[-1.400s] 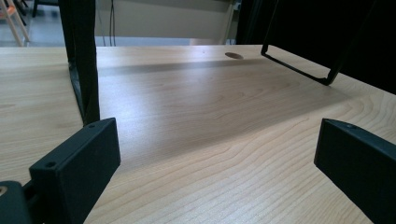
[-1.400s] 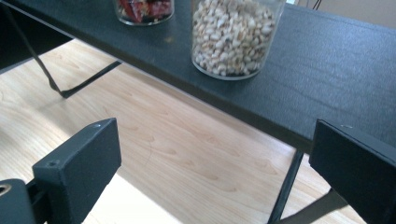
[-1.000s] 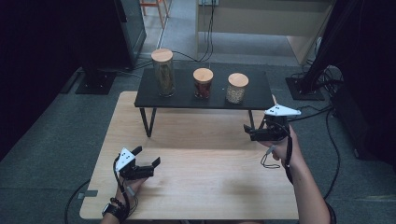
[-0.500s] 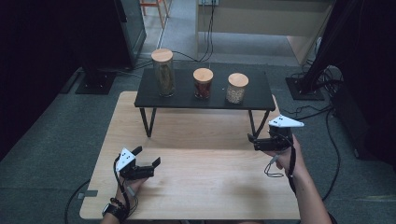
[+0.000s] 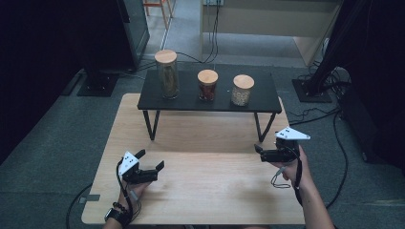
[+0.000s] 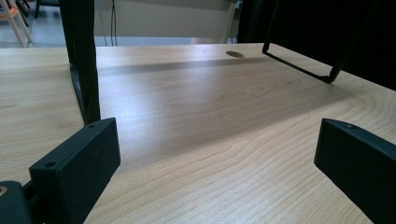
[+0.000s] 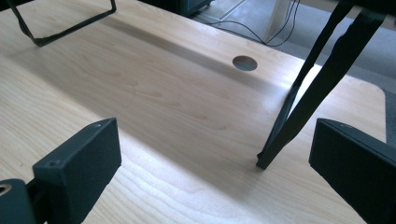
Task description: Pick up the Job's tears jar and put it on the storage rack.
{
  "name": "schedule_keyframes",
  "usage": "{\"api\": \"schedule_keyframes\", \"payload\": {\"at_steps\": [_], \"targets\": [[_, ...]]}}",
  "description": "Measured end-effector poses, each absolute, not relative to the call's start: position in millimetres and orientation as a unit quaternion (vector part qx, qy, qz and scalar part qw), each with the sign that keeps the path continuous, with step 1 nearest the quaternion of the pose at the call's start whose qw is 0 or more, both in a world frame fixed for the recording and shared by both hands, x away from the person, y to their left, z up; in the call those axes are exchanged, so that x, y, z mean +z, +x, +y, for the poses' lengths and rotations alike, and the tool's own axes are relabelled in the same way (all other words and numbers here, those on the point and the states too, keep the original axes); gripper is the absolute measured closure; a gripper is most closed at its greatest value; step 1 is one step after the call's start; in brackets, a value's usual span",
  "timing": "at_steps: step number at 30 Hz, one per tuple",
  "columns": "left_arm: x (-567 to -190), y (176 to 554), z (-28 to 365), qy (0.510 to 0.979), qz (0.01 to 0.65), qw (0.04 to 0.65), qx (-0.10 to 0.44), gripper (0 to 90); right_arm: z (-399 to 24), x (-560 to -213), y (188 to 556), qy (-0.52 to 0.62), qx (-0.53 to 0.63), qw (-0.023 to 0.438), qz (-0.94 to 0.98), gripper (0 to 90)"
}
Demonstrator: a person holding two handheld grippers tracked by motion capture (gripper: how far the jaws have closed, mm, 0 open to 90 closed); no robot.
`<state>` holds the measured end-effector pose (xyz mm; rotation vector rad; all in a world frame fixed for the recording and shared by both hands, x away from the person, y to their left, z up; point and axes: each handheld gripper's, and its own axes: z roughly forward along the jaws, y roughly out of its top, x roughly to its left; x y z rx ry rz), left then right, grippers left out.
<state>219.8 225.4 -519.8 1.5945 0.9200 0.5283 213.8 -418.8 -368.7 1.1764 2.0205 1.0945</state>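
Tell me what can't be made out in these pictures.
- Jar contents: the three jars are too small in the high view to identify.
- Right gripper: its jaw gap is too small and dark in the high view.
- Shelf top: cut off by the top edge in both gripper views, leaving the legs.

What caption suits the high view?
Two open claws, left claw and right claw, on a wooden table before three jars.
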Motion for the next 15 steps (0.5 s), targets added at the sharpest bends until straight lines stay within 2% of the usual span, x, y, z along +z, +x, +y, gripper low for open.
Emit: {"api": "schedule_keyframes", "payload": {"at_steps": [15], "targets": [[-519.4,219.2,224.0,0.683,0.391,0.573,0.229,0.3,-427.3,-408.5,200.2,0.452,0.409,0.267,0.747,2.1]]}}
